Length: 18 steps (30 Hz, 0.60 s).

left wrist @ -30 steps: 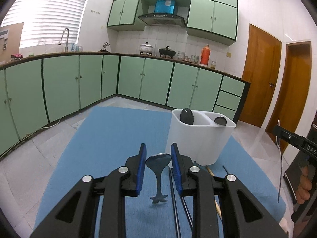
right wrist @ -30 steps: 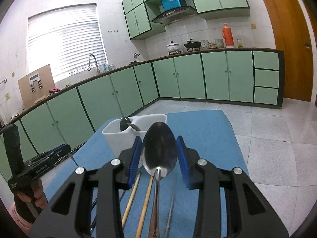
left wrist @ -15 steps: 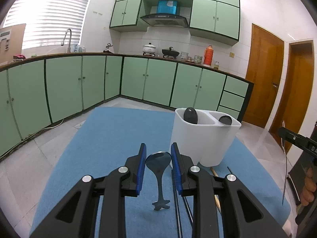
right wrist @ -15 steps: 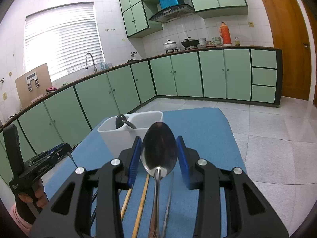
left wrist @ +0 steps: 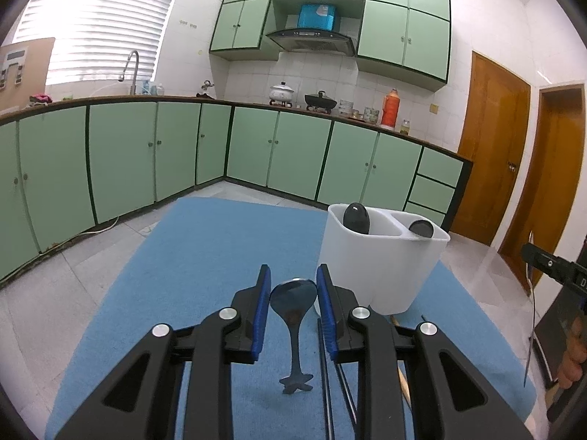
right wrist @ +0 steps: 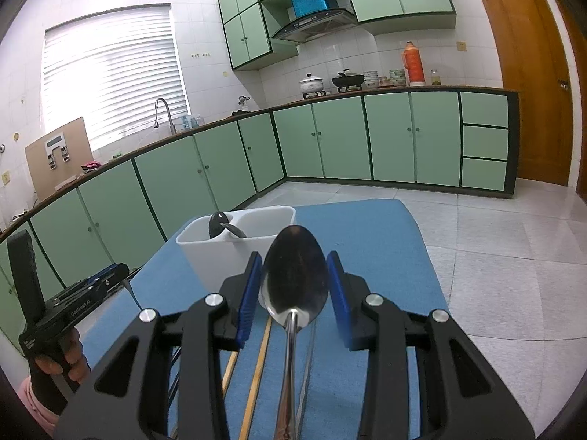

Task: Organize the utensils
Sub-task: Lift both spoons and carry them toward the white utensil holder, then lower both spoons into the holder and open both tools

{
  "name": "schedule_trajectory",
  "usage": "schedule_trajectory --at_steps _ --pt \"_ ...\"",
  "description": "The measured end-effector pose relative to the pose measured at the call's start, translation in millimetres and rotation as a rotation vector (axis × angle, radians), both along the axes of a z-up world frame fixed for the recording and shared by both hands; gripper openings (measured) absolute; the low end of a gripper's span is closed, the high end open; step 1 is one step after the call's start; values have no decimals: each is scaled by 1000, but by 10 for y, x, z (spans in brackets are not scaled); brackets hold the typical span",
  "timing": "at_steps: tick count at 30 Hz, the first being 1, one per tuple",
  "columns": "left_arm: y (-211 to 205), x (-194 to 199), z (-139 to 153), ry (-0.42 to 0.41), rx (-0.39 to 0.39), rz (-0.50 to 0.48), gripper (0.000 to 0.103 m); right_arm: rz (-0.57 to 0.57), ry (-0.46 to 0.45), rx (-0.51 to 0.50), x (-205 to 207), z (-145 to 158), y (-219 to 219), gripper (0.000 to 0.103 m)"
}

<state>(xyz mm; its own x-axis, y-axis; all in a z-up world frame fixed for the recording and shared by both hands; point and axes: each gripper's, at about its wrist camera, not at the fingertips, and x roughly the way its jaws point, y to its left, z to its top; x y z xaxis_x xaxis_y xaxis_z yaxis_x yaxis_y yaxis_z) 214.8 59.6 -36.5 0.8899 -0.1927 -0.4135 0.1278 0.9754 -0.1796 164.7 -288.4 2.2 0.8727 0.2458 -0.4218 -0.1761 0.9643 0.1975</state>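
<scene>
We hold a gripper in each hand above a blue mat [left wrist: 205, 256] spread on the tiled kitchen floor.

Our left gripper [left wrist: 293, 295] has its jaws set narrow around the bowl of a small dark spoon [left wrist: 293, 300], which hangs handle down with its flared end clear of the mat. The blue pads [left wrist: 265, 304] sit against the bowl's edges and carry it.

Our right gripper [right wrist: 293, 286] grips a larger steel spoon [right wrist: 295, 282] by the bowl, again with narrow jaws; the bowl stands up between the pads and the handle runs back towards the camera.

A white holder [left wrist: 381, 271] with two compartments stands near the mat's far right part in the left view, just beyond the left gripper. A dark spoon bowl [left wrist: 356, 218] sticks up from its left compartment, and another dark utensil head [left wrist: 422, 228] leans at the rim of the right one.

On the mat below the grippers lie loose utensils: wooden chopsticks [right wrist: 256, 377] and dark metal chopsticks [left wrist: 326, 385], side by side and pointing towards the holder.

In the right view, our left hand [right wrist: 66, 355] shows at the lower left edge, wrapped around its gripper's handle.
</scene>
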Motion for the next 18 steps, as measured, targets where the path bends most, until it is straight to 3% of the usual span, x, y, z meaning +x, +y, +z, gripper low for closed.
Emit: schedule_trajectory --at_steps 8,18 --pt "106 -155 219 -74 -26 12 25 11 -40 -9 3 139 -28 35" --pt "58 -119 922 -222 -7 -11 25 57 -202 49 335 690 58 35"
